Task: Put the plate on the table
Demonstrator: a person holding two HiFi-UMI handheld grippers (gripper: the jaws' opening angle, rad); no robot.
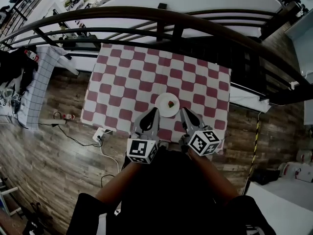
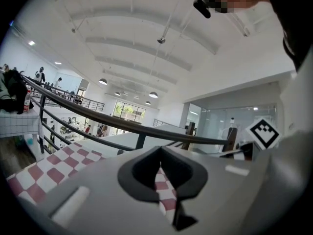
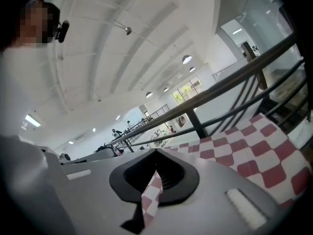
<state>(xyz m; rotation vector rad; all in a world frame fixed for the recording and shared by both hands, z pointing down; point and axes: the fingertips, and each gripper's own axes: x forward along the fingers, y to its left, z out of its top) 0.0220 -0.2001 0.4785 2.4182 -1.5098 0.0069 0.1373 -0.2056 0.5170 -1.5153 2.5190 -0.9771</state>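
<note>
**Head view.** We observed the white plate (image 1: 163, 110), bearing a small red morsel (image 1: 170, 103), resting on the checkered desk (image 1: 122, 82) close to its near edge, right of centre. The left gripper (image 1: 154, 111) and right gripper (image 1: 184, 112) flanked it, tips just beside its rim. Each had its jaws together, holding nothing. A dark railing (image 1: 195, 21) ran beyond the far edge.
</note>
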